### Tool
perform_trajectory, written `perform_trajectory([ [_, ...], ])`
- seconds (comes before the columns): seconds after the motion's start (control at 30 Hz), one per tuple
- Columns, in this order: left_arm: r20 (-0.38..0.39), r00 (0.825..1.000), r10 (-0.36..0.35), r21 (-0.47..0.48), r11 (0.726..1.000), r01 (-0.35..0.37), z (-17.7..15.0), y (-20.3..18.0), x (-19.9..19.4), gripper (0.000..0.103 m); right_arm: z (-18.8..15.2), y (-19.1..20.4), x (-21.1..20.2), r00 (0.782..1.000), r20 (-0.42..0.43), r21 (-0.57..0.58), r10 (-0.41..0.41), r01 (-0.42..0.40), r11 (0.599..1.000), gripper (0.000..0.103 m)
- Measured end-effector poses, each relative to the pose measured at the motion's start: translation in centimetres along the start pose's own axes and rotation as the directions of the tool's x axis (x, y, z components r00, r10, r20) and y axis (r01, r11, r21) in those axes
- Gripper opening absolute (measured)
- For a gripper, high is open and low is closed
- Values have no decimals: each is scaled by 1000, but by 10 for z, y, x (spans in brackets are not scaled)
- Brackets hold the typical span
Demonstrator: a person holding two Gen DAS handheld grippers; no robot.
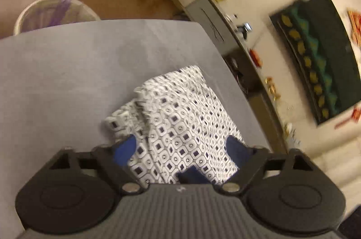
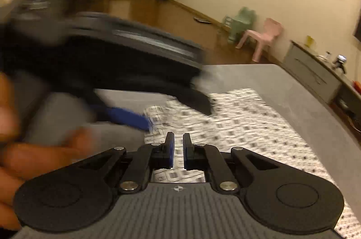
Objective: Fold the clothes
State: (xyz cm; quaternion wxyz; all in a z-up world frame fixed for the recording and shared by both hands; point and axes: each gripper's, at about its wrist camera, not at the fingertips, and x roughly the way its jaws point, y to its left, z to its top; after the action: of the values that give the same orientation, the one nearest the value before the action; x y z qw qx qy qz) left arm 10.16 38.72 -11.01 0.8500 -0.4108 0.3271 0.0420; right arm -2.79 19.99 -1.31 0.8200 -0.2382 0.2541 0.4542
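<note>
Patterned garment lies part-folded on grey desk, folds apparently unfinished; left hand-held gripper spread astride its bunched layers, right hand-held gripper nearly pressed together above the cloth, seemingly empty.

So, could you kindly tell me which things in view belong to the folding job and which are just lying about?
Part of the job:
- patterned garment
- grey table it lies on
- left tool
- right tool

Just lying about:
- pink chair
- green chair
- bin
- cabinet
</note>
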Motion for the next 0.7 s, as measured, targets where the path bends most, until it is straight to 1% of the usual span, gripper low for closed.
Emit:
perform_trajectory([
  [0.03,-13,999,41,33,999,-41,0,-3,6,3,-4,3,-1,1000,-15,-12,7,-7,1000,4],
  [0.07,-25,997,71,30,997,-70,-1,-1,10,0,-8,2,-1,999,-33,-13,21,-22,1000,4],
  [0.13,-27,994,108,36,994,-107,-2,2,14,0,-16,-14,-10,999,-42,55,9,-7,998,8],
  [0.17,-12,994,113,47,993,-112,-2,1,12,0,-20,-30,-18,999,-35,137,13,-8,991,15],
  [0.2,1,993,115,58,992,-115,-3,-1,10,0,-23,-46,-26,1000,-27,219,16,-10,976,21],
  [0.23,11,994,108,71,992,-109,-3,-4,8,0,-28,-65,-33,1000,-17,306,5,1,952,23],
  [0.27,20,995,102,84,991,-103,-4,-8,6,0,-33,-81,-36,999,-29,371,-20,30,928,23],
  [0.33,30,995,100,110,989,-103,-9,-16,5,0,-46,-104,-31,990,-116,427,-77,120,896,23],
  [0.37,32,994,103,109,988,-106,-11,-18,5,0,-53,-115,-29,982,-160,451,-103,166,877,23],
  [0.4,35,994,107,95,989,-110,-13,-16,4,0,-59,-121,-23,969,-219,453,-116,206,867,23],
  [0.43,38,994,107,76,991,-110,-14,-13,2,0,-57,-122,-24,966,-227,442,-126,218,870,24],
  [0.47,41,993,109,59,992,-111,-15,-9,-1,0,-54,-122,-25,963,-234,430,-136,228,874,30],
  [0.5,44,992,115,44,992,-117,-16,-4,-5,0,-45,-118,-30,970,-206,418,-128,205,885,40],
  [0.53,48,992,121,27,992,-122,-16,1,-9,0,-36,-113,-35,977,-177,406,-118,182,896,45],
  [0.6,58,990,128,-14,992,-127,-16,11,-17,0,-15,-96,-31,991,-122,355,-57,97,930,64],
  [0.63,64,989,133,-38,991,-131,-16,16,-21,0,-4,-87,-29,995,-96,327,-24,55,943,68],
  [0.67,70,987,143,-73,988,-138,-16,22,-25,0,6,-79,-27,997,-70,298,9,12,954,76],
  [0.7,74,985,153,-113,983,-145,-15,30,-29,0,16,-63,-19,998,-59,254,36,-20,967,80],
])
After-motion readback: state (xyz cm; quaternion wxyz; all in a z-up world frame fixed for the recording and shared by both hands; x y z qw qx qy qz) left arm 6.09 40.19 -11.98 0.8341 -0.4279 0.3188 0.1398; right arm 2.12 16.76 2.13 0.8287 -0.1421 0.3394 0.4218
